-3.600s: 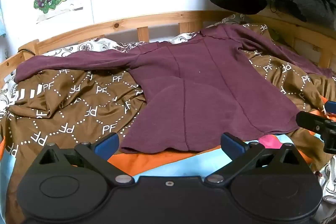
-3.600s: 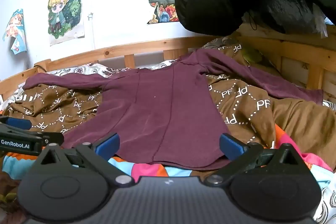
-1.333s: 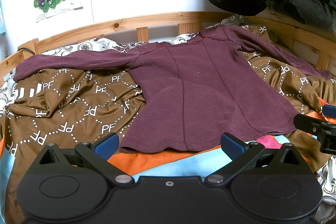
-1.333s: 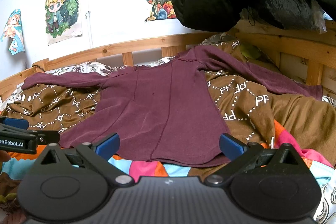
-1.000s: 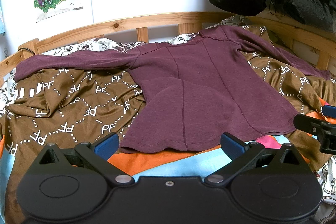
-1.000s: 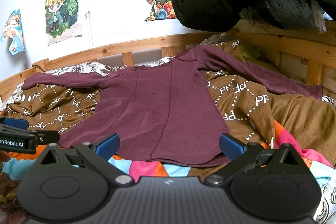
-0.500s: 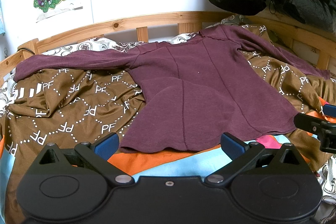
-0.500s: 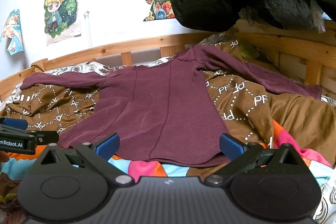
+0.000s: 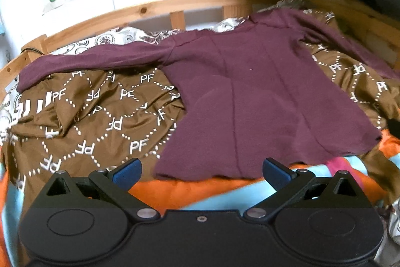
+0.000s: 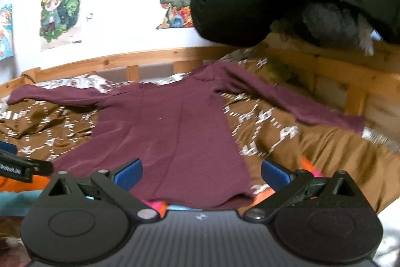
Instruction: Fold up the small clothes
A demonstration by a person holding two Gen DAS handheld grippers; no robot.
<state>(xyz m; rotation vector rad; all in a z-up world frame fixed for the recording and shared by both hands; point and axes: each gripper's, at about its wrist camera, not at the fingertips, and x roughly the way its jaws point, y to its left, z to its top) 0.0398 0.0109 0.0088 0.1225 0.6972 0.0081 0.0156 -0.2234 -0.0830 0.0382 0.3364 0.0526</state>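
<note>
A maroon long-sleeved knit top (image 9: 252, 101) is spread on the brown patterned bedspread (image 9: 100, 116), its hem just ahead of both spread, empty grippers: left gripper (image 9: 201, 170), right gripper (image 10: 201, 170).

A: Left gripper (image 9: 201, 170)?
B: Black plastic body, two round discs, blue finger pads (image 9: 127, 171), silver pivot screws, small centre screw.
A: Right gripper (image 10: 202, 170)?
B: Same build, ribbed grey top, blue pads. White lettering shows on the left one's side.
</note>
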